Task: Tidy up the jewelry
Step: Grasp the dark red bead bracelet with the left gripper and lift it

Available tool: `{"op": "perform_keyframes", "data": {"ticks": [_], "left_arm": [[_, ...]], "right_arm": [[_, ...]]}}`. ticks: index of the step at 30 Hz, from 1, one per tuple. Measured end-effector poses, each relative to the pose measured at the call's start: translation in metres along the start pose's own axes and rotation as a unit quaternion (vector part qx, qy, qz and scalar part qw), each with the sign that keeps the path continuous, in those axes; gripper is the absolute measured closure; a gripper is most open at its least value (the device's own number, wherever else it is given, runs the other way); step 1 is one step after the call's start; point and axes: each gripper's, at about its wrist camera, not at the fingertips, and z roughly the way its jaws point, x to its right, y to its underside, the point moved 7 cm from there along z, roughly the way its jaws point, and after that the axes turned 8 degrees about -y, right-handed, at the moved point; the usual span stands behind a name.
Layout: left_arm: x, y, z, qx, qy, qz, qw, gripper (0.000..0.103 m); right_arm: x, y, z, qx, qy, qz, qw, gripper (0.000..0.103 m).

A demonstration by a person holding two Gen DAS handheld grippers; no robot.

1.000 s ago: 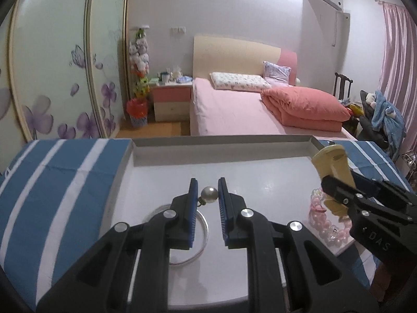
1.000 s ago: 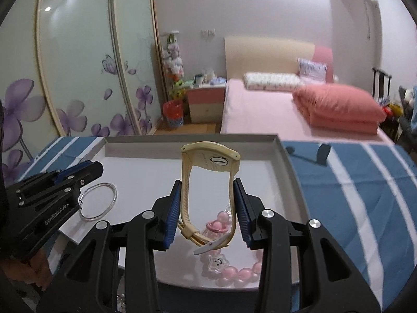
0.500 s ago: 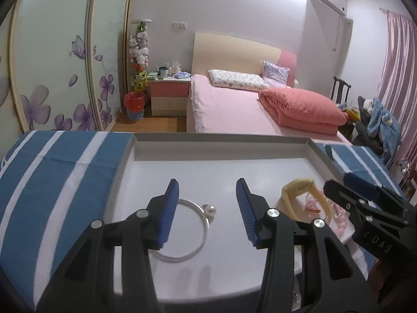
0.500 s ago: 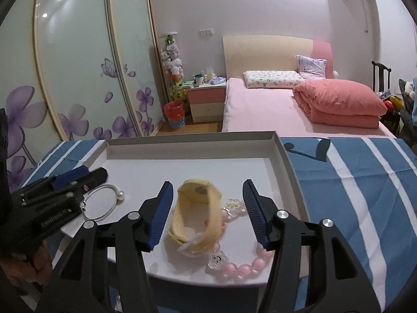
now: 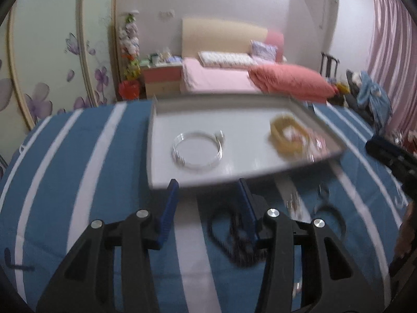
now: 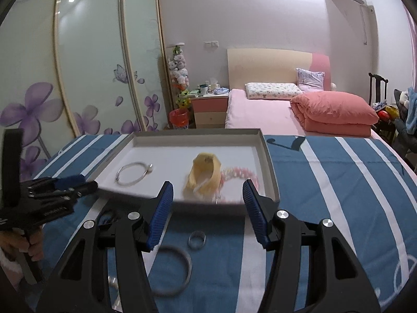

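Observation:
A shallow white tray (image 6: 268, 161) lies on the blue striped cloth. In it are a silver bangle with a pearl (image 6: 133, 173), a yellow watch (image 6: 206, 174) and a pink bead bracelet (image 6: 239, 174). My right gripper (image 6: 207, 190) stands open and empty over the cloth, just short of the tray's near edge. In the blurred left wrist view the bangle (image 5: 198, 151) and the watch (image 5: 289, 138) rest in the tray (image 5: 151, 143). My left gripper (image 5: 207, 190) is open and empty before the near rim, and a black chain (image 5: 229, 237) lies on the cloth by its right finger.
Loose pieces lie on the cloth near me: a small clear ring (image 6: 197, 239), a grey bangle (image 6: 172, 271) and a dark hoop (image 5: 331, 219). The left gripper (image 6: 87, 182) shows at the tray's near left corner. A bed and a wardrobe stand behind.
Both grippers opened, letting go of the bangle and the watch inside the tray. Both then drew back over the near rim to the cloth.

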Motion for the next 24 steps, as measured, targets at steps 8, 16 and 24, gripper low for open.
{"op": "perform_keyframes", "data": {"ticks": [8, 16, 24], "left_arm": [[0.033, 0.029, 0.012, -0.046, 0.013, 0.059, 0.9971, 0.046], [0.047, 0.033, 0.024, -0.065, -0.004, 0.081, 0.9946, 0.042], [0.04, 0.029, 0.025, -0.06, -0.028, 0.079, 0.9947, 0.084]], "right_arm": [[-0.008, 0.024, -0.017, -0.01, -0.005, 0.006, 1.0, 0.046], [-0.007, 0.034, -0.024, -0.013, -0.008, 0.014, 1.0, 0.046], [-0.01, 0.04, -0.022, -0.02, -0.015, 0.018, 1.0, 0.046]]}}
